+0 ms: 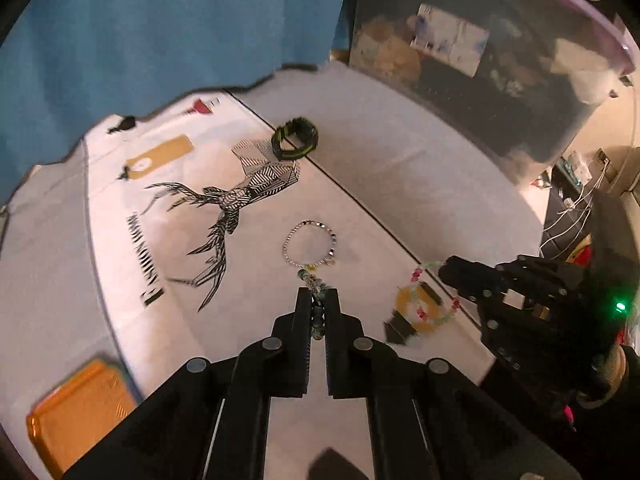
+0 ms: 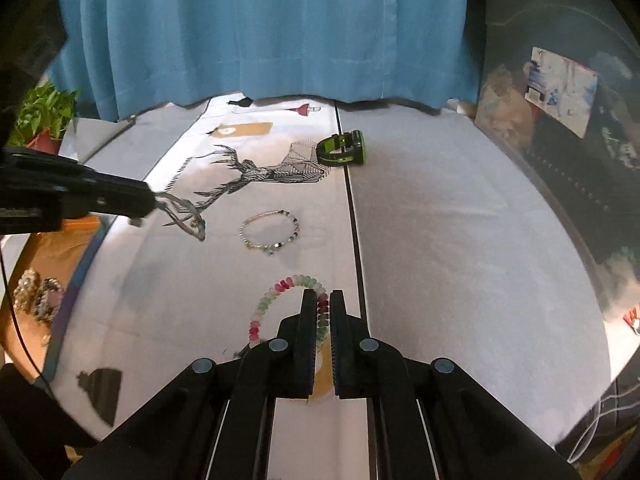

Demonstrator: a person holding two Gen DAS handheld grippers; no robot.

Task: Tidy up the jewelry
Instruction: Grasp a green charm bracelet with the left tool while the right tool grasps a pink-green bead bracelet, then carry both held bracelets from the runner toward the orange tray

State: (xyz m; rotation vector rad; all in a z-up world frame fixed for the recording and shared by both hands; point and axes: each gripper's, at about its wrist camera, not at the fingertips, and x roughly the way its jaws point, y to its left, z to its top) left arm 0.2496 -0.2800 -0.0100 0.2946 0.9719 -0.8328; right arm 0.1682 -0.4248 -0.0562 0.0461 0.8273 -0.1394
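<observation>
My left gripper (image 1: 318,296) is shut on a teal beaded bracelet (image 1: 316,286), held just above the white cloth; it also shows in the right wrist view (image 2: 188,218), hanging from the left gripper (image 2: 150,206). My right gripper (image 2: 325,300) is shut on a pink and green beaded bracelet (image 2: 276,300), which also shows in the left wrist view (image 1: 424,304) at the right gripper (image 1: 446,274). A thin silver bead bracelet (image 1: 310,244) (image 2: 270,232) lies flat between them. A black and green watch (image 1: 295,138) (image 2: 342,148) stands farther back.
The white cloth (image 2: 440,220) has a deer print (image 1: 224,200) and a dark seam. An orange tray (image 1: 76,412) sits at the left; in the right wrist view it (image 2: 36,264) holds jewelry. A dark clear storage bin (image 1: 480,60) stands at right, a blue curtain (image 2: 260,28) behind.
</observation>
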